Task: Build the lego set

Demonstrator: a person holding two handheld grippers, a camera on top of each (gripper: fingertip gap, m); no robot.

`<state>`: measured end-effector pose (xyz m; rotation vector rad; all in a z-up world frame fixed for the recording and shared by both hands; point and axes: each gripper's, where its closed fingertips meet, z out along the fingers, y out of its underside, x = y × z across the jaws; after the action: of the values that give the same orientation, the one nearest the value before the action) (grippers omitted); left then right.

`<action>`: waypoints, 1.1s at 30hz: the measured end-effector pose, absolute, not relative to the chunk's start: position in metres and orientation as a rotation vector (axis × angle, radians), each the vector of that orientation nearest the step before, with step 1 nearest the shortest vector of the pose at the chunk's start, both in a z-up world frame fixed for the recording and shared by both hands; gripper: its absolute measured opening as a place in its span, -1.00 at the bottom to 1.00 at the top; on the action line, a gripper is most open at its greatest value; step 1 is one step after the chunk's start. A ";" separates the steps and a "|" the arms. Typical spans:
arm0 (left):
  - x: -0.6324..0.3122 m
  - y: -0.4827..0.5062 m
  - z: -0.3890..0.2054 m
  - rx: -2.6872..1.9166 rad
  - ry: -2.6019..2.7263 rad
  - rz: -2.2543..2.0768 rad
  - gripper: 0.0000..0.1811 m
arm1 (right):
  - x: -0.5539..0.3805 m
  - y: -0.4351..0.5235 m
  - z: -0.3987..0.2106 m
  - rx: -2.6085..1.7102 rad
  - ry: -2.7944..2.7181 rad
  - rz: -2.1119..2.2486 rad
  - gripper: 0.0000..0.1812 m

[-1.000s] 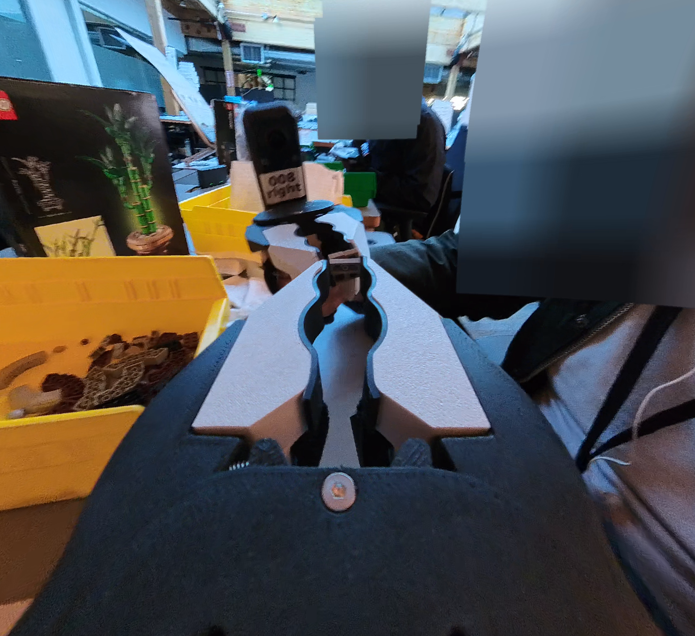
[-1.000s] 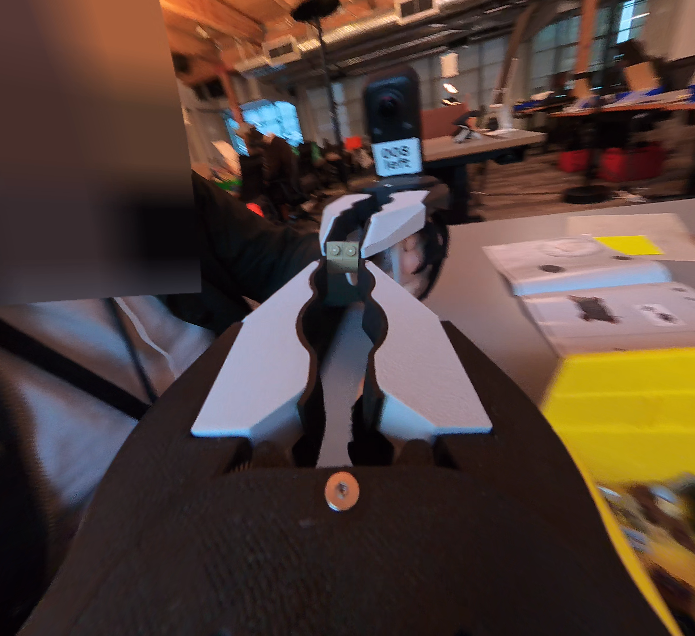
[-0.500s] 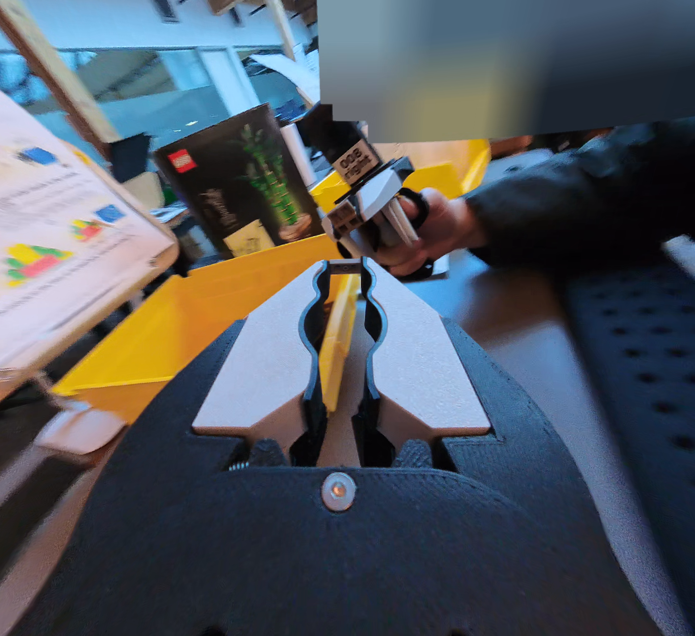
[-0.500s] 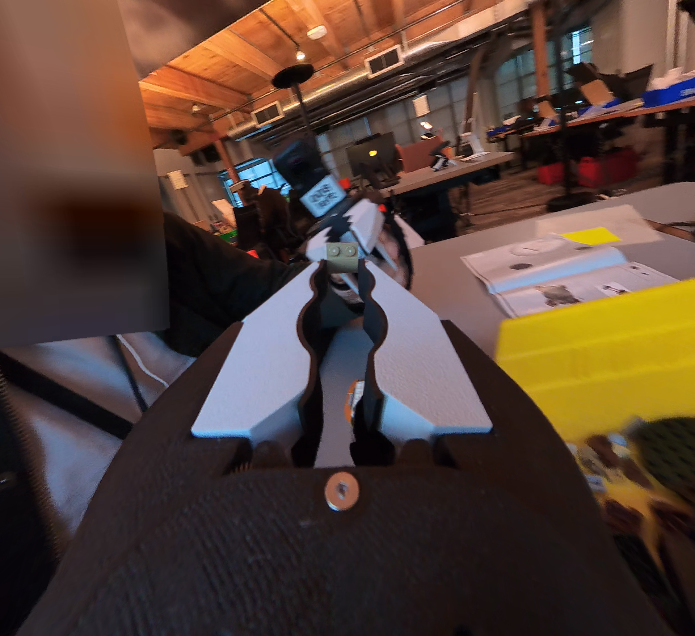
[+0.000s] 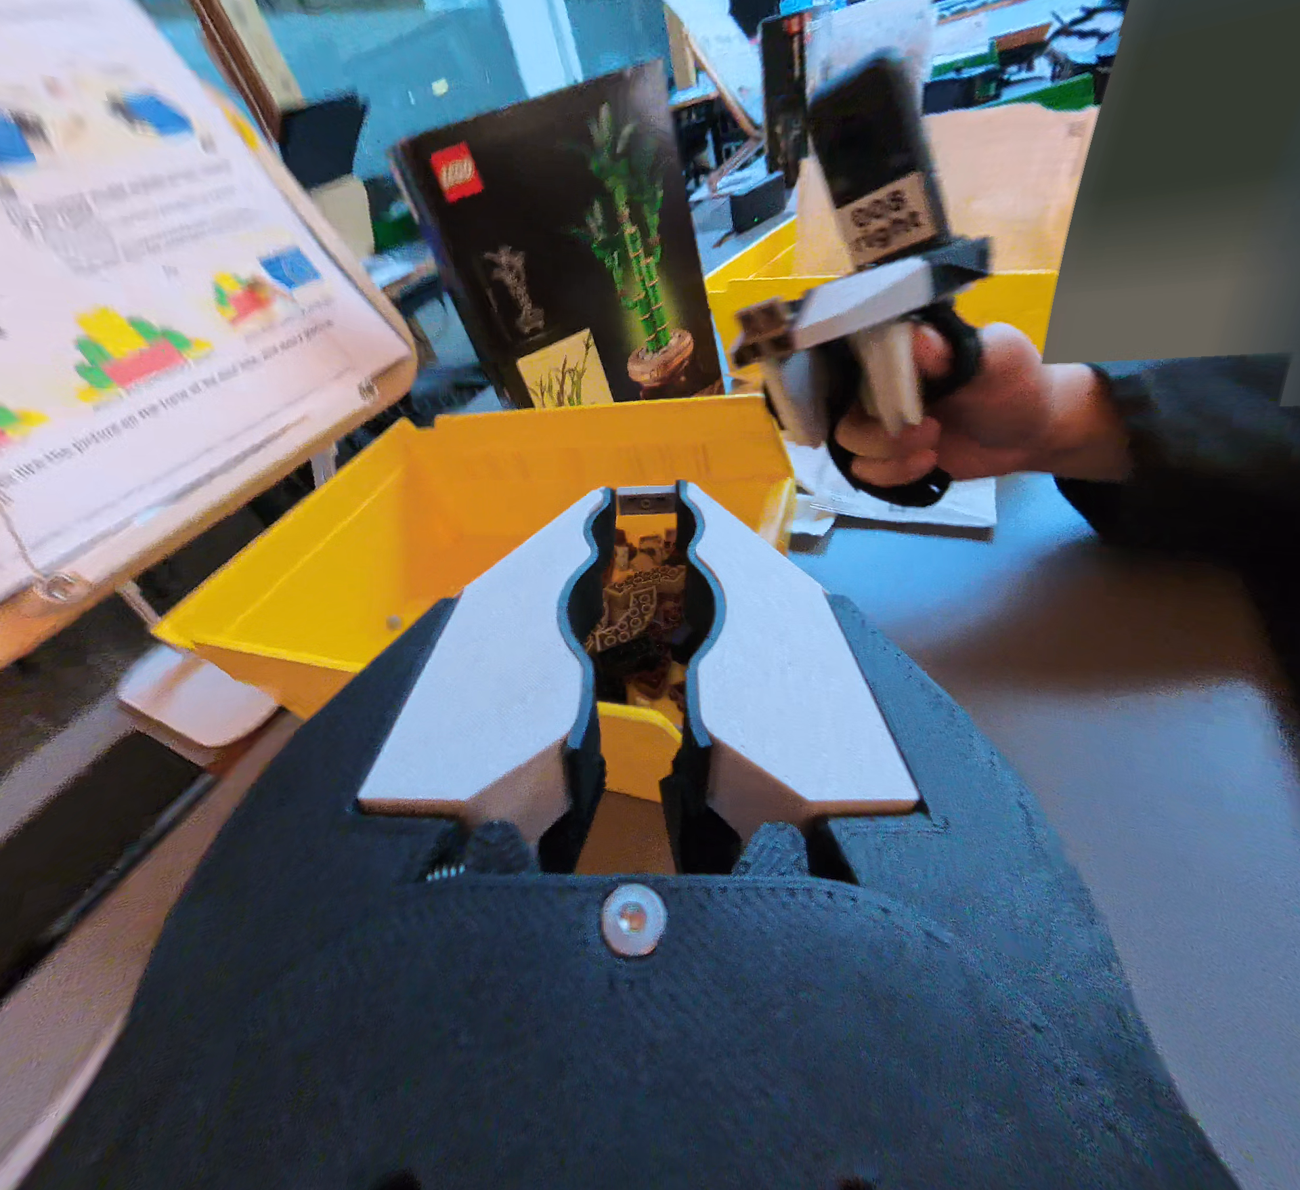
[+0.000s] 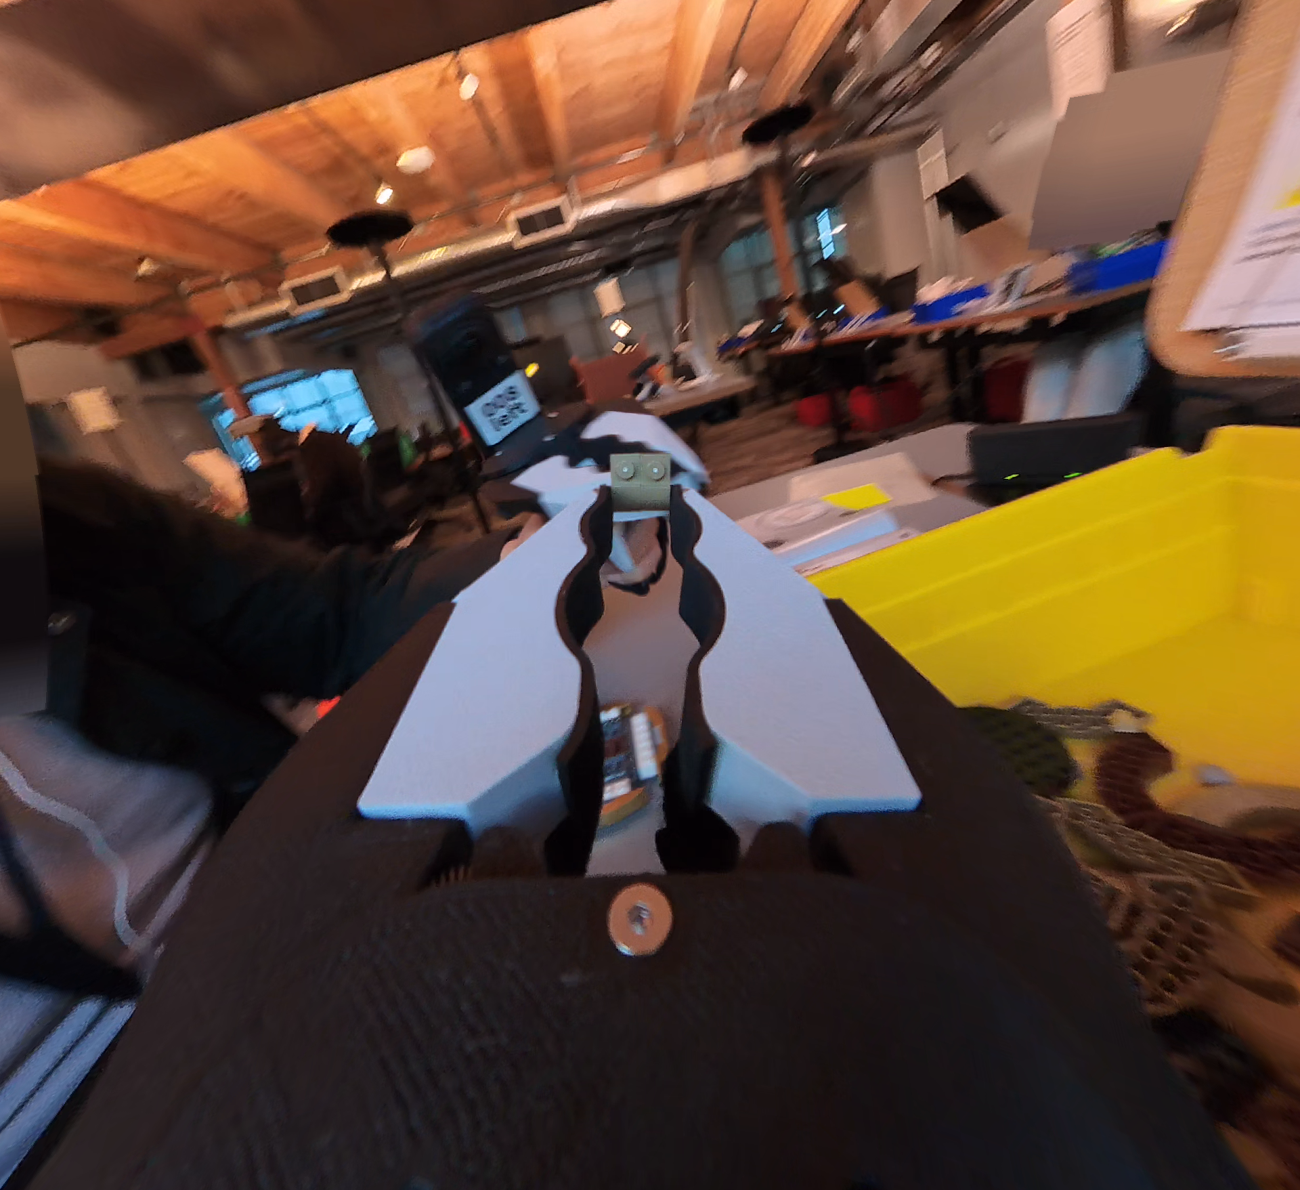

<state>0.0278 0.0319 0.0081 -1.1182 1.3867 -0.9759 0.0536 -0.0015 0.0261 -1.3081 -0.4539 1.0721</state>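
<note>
My left gripper [image 5: 646,496] is shut on a small grey lego piece [image 5: 646,503] and hangs over the yellow bin [image 5: 394,523]. Brown and tan lego pieces [image 5: 636,607] in the bin show through the gap between its fingers. My right gripper [image 6: 639,496] is shut on a tan two-stud brick [image 6: 639,477]. In the left wrist view the right gripper [image 5: 763,340] is held by a hand to the upper right, above the bin's far corner, apart from the left one. The left gripper [image 6: 619,445] shows just behind the tan brick in the right wrist view.
A black lego box [image 5: 563,241] with a bamboo picture stands behind the bin. An instruction sheet on a board [image 5: 141,255] leans at the left. A second yellow bin [image 5: 760,284] is farther back. Booklets [image 6: 837,509] lie on the grey table. The bin's loose pieces [image 6: 1139,825] lie at the lower right of the right wrist view. The gap from one gripper's tips to the other's is roughly 5 centimeters.
One second ago the two grippers met tip to tip. They have moved apart. The left one has swung over the yellow bin; the right one still holds the tan brick.
</note>
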 end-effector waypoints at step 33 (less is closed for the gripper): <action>0.040 0.010 -0.015 -1.596 1.430 -1.509 -0.93 | 0.034 0.025 -0.025 -1.513 -0.828 -0.070 -0.85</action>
<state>0.0404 0.0101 -0.0147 -1.5959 1.4304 -1.5095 0.0336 0.0246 -0.0251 -1.5125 -0.8276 -0.0696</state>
